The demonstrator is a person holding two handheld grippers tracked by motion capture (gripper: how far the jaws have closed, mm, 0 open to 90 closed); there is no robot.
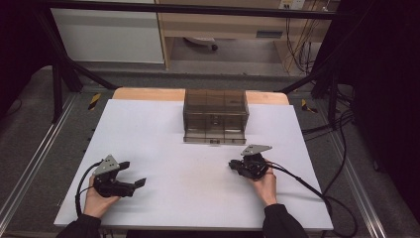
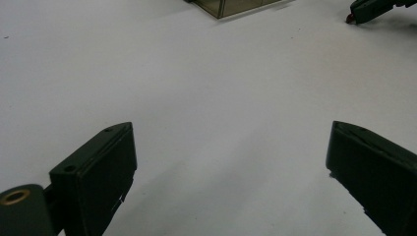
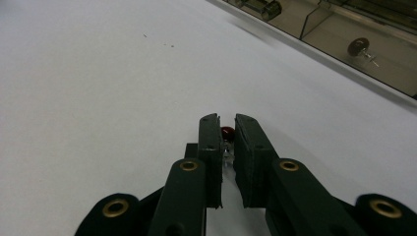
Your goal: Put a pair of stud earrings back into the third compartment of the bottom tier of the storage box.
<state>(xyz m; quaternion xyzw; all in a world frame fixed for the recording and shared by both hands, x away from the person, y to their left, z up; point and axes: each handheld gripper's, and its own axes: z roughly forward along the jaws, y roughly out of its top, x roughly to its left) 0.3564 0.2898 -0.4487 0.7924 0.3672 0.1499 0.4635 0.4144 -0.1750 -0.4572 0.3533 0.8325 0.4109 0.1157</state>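
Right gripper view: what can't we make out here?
- Small red-headed thing pinched in the right gripper: the jaws hide most of it; looks like a pushpin, not certain.
- Dark-headed pin in the clear organiser box: tinted wall blurs it; the frame's top edge cuts the box off.
- High view: box contents too small and dark to tell.
- Left gripper: open, nothing between jaws.
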